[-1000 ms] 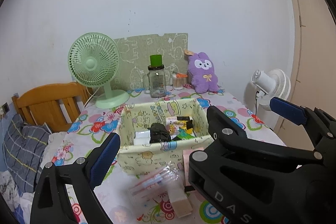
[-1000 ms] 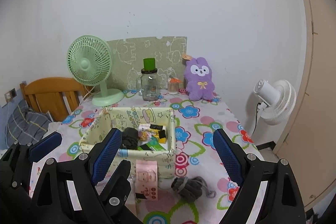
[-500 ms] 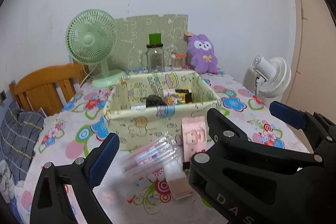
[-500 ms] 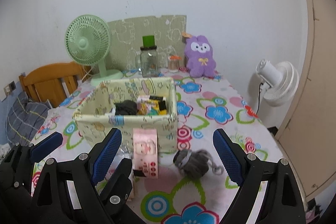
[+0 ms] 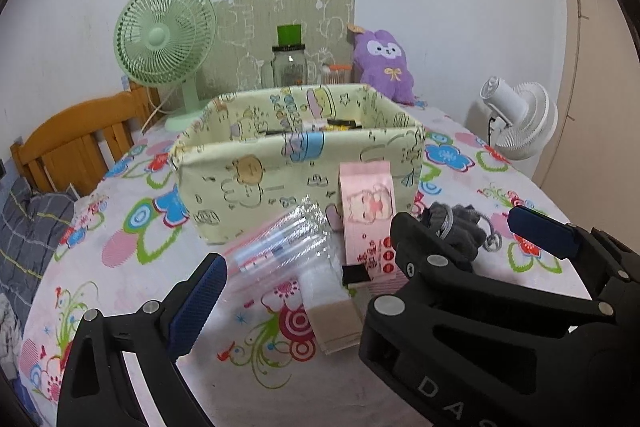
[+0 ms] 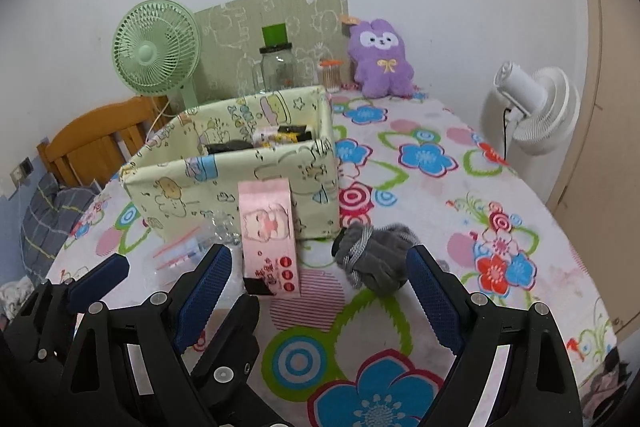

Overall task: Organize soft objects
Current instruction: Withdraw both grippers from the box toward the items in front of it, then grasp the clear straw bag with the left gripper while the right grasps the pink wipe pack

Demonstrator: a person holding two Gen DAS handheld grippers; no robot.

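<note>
right gripper [image 6: 316, 291]: wide open, empty | grey gloves [image 6: 376, 259]: on table, beside fabric box [image 6: 248, 183]

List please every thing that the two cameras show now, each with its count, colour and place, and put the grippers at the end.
Fabric box: one, pale yellow with cartoon prints, middle of the table, small items inside.
Pink packet: one, pink, leaning on the box front.
Knit bundle: one, grey, right of the packet.
Clear bag: one, transparent with pink stripes, left of the packet.
Small block: one, white and tan, nearest the grippers.
Plush toy: one, purple, far edge.
Glass jar: one, clear, green top, far edge.
Desk fan: one, green, far left.
Standing fan: one, white, beyond the table's right side.
Chair: one, wooden, left.
Table: one, flowered cloth.
Left gripper: black, blue pads, open.
Right gripper: same, open.
</note>
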